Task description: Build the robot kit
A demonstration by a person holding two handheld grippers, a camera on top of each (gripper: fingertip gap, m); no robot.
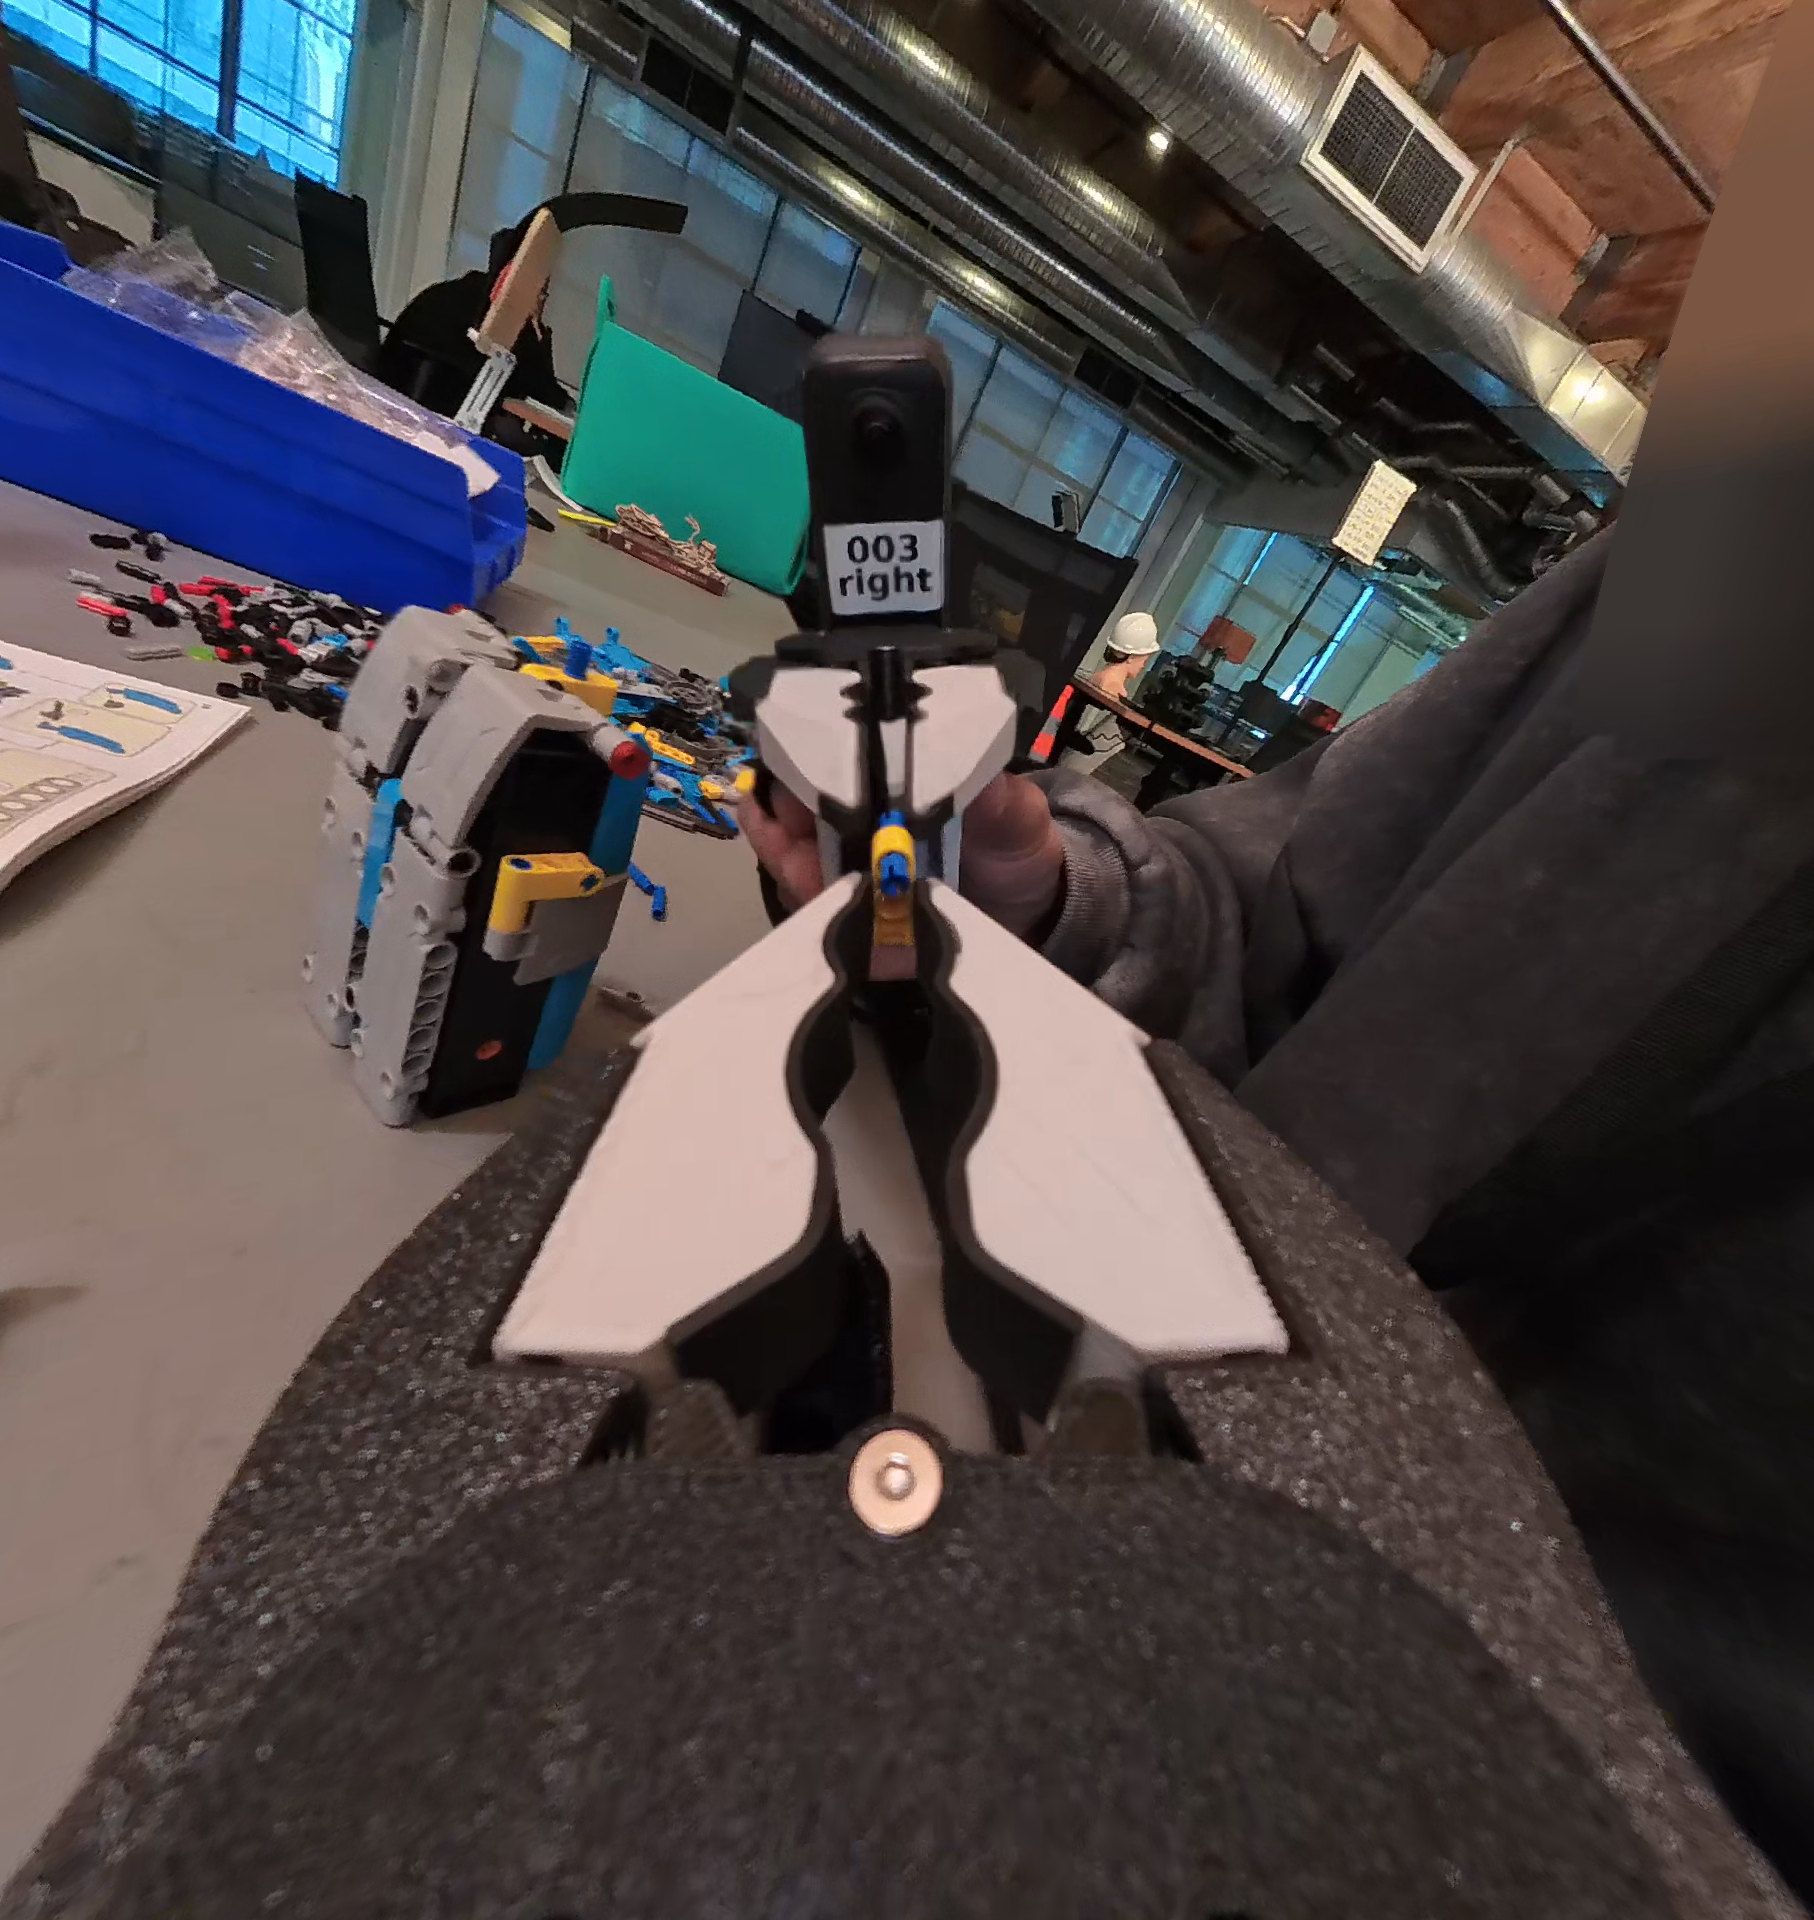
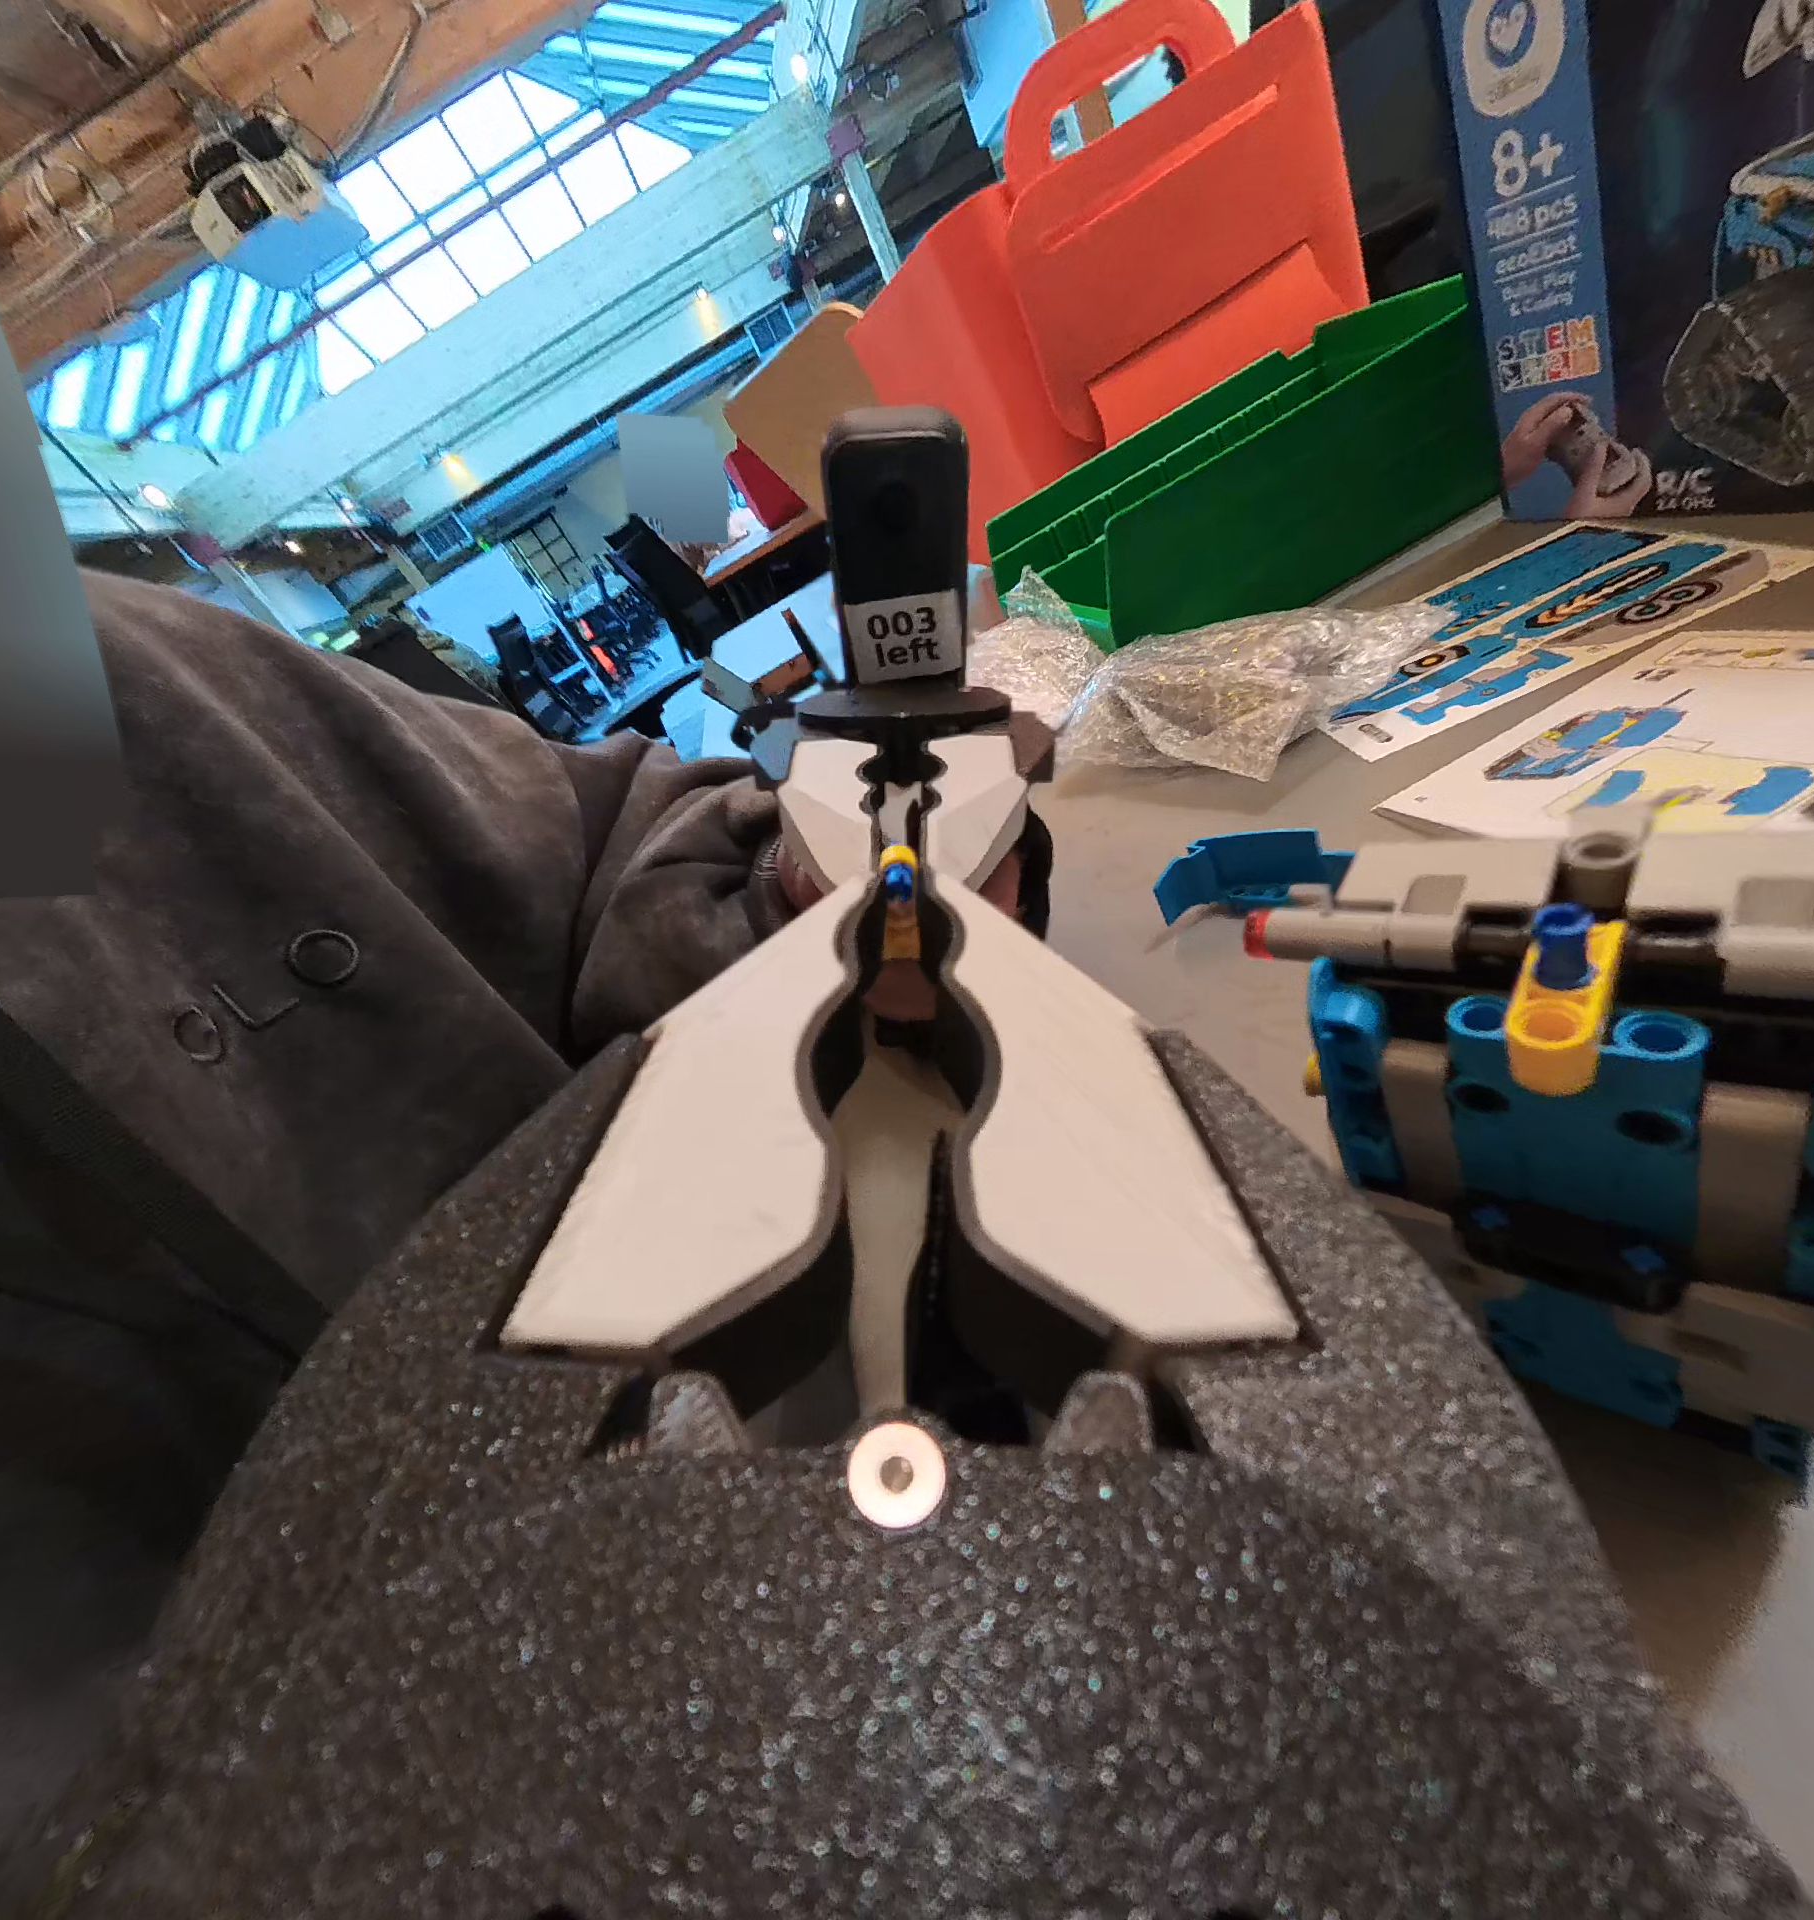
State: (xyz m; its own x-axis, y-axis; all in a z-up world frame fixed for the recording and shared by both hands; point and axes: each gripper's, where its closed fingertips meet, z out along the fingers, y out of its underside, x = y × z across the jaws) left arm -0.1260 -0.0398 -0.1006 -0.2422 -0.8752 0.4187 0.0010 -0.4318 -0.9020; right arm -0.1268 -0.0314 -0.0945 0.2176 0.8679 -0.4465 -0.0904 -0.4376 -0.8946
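Left wrist view: both grippers, the left gripper (image 1: 890, 914) and right gripper (image 1: 888, 831), are pinching one small yellow-and-blue brick piece (image 1: 890, 868) tip to tip, jaws narrow.

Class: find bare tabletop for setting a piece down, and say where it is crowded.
Free: grey table in front of the half-built model, below the instruction booklet. Crowded: loose pieces beside the blue bin; both grippers, left gripper and right gripper, meet tip to tip.

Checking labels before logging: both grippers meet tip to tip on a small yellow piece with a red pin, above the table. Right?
Not quite: the pin is blue, not red, as the left wrist view shows. The rest holds: left gripper and right gripper meet tip to tip on the small yellow piece, above the table.
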